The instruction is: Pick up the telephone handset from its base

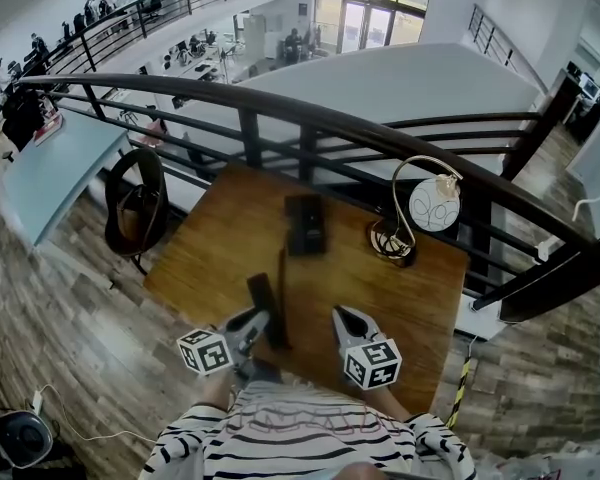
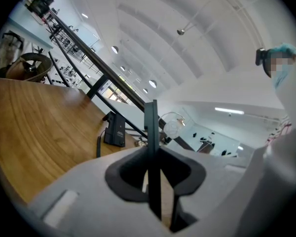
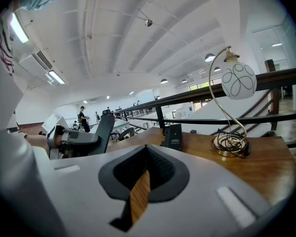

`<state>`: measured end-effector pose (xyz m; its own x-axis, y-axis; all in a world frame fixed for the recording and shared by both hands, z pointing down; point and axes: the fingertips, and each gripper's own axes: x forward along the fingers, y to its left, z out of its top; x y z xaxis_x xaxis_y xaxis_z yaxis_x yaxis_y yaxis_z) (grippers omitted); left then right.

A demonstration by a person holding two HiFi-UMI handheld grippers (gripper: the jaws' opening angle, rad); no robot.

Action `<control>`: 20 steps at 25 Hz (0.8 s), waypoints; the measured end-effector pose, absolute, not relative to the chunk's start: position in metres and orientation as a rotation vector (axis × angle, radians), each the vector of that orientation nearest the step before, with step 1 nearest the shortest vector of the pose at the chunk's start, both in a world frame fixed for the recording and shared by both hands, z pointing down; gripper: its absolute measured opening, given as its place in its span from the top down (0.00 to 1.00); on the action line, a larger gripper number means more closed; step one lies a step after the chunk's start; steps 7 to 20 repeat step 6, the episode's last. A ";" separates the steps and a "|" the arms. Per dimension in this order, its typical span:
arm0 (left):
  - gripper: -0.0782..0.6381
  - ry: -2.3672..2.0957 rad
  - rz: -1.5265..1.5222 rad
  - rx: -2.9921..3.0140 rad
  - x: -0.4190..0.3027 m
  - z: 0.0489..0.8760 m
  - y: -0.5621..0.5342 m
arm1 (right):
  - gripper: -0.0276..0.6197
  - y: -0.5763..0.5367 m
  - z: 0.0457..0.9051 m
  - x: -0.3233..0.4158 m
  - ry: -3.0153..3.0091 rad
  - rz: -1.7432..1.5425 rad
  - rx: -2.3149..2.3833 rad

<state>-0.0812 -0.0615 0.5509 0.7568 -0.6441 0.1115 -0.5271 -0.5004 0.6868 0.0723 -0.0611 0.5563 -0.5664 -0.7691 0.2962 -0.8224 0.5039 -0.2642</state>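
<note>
The worktop [image 1: 215, 258] is bare across its left half and in the strip between the telephone base [image 1: 305, 225] at centre frame and the near edge. At upper right the lamp [image 1: 420, 208], looped stem over a coiled foot, crowds the far corner near the base. The dark railing [image 1: 280, 110] closes the far edge. At lower centre the handset [image 1: 263, 293], clamped in the left tongs [image 1: 258, 320], stands in the way, with open wood between it and the closed right tongs [image 1: 343, 314]

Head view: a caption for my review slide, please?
Left tongs grip the telephone handset off its base; right tongs shut, empty.
</note>
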 end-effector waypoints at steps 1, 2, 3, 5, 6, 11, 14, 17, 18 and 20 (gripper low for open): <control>0.79 -0.872 -0.202 2.216 -0.081 0.552 -0.062 | 0.95 -0.061 0.556 0.073 -2.600 0.572 1.385; 0.79 -0.870 -0.200 2.216 -0.080 0.552 -0.062 | 0.95 -0.062 0.557 0.073 -2.599 0.573 1.387; 0.79 -0.868 -0.198 2.216 -0.079 0.552 -0.062 | 0.95 -0.062 0.557 0.074 -2.597 0.574 1.388; 0.79 -0.864 -0.197 2.218 -0.078 0.552 -0.062 | 0.95 -0.062 0.557 0.075 -2.595 0.574 1.391; 0.79 -0.862 -0.196 2.219 -0.077 0.552 -0.062 | 0.95 -0.062 0.557 0.075 -2.594 0.574 1.393; 0.79 -0.862 -0.196 2.219 -0.077 0.552 -0.062 | 0.95 -0.062 0.557 0.075 -2.594 0.574 1.393; 0.79 -0.862 -0.196 2.219 -0.077 0.552 -0.062 | 0.95 -0.062 0.557 0.075 -2.594 0.574 1.393; 0.79 -0.862 -0.196 2.219 -0.077 0.552 -0.062 | 0.95 -0.062 0.557 0.075 -2.594 0.574 1.393; 0.79 -0.862 -0.196 2.219 -0.077 0.552 -0.062 | 0.95 -0.062 0.557 0.075 -2.594 0.574 1.393; 0.79 -0.862 -0.196 2.219 -0.077 0.552 -0.062 | 0.95 -0.062 0.557 0.075 -2.594 0.574 1.393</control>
